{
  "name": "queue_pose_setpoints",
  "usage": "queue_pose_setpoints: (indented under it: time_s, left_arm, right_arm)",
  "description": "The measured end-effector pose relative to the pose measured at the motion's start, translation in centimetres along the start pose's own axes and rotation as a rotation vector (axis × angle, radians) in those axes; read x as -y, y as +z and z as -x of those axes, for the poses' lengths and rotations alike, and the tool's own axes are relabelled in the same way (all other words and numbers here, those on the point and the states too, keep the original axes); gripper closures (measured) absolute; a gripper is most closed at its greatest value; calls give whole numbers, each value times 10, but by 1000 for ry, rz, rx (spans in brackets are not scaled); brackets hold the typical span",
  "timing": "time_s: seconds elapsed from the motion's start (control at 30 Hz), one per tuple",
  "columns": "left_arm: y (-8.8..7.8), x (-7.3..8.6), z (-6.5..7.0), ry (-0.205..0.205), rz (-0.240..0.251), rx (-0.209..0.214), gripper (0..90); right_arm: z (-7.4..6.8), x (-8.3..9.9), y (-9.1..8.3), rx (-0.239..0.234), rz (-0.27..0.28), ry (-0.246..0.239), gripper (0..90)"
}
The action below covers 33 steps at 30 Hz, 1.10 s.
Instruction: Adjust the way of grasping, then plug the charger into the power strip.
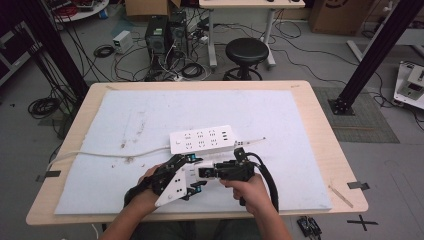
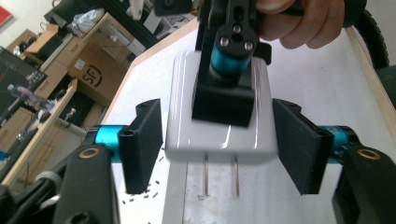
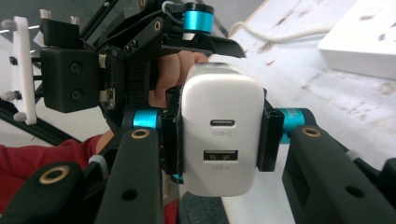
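— Cables, a black stool (image 1: 246, 52) and computer towers crowded the floor beyond the table (image 1: 320, 135), and a pale mat (image 1: 150, 115) covered most of the tabletop. What were the grippers doing?

— They met near the front edge. The right gripper (image 3: 219, 140) had its jaws closed on the sides of a white charger (image 3: 222, 135), pads pressed against both flanks. The left gripper (image 2: 217, 140) stood wide apart around the same charger, one pad just beside the casing, the other a little off; it gripped nothing that I could make out.

— Risks?

— I'd judge the handover as the weak point. If the right let go before the left closed, the charger would drop onto the mat. A skewed squeeze could twist it, and the prongs (image 2: 220, 175) would then miss the slots of the power strip (image 1: 202, 138).

— Counts?

— One charger, two prongs, two ports on its face, one USB-C and one USB-A. One power strip, one white cord (image 1: 115, 154) trailing left. Two grippers.
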<state>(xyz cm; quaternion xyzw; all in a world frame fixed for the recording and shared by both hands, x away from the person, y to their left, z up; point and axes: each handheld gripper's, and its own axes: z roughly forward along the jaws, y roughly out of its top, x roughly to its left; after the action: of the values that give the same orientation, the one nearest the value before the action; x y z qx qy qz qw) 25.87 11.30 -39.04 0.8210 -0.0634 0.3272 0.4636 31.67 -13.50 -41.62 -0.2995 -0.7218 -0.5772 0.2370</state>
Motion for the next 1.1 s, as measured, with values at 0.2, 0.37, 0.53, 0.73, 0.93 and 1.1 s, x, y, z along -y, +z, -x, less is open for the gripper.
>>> queue_pose_setpoints:
  time_s: [0.2,0.37,0.53,0.73,0.93,1.1]
  left_arm:
    - [-17,5,-10,-67,-2,-35,290]
    - [-31,13,-24,-94,-45,-70,276]
    - [-44,30,-44,-157,-112,-102,262]
    - [-56,49,-61,-232,-147,-152,259]
    - [-65,56,-70,-268,-164,-188,258]
    - [-70,64,-70,-291,-174,-207,258]
  right_arm:
    - [1,-4,-18,53,38,-18,631]
    - [0,-7,-27,77,49,-28,631]
    - [1,-10,-34,94,68,-35,631]
    - [4,-13,-41,129,85,-34,631]
    - [5,-15,-44,168,98,-55,630]
    - [6,-19,-42,200,124,-91,630]
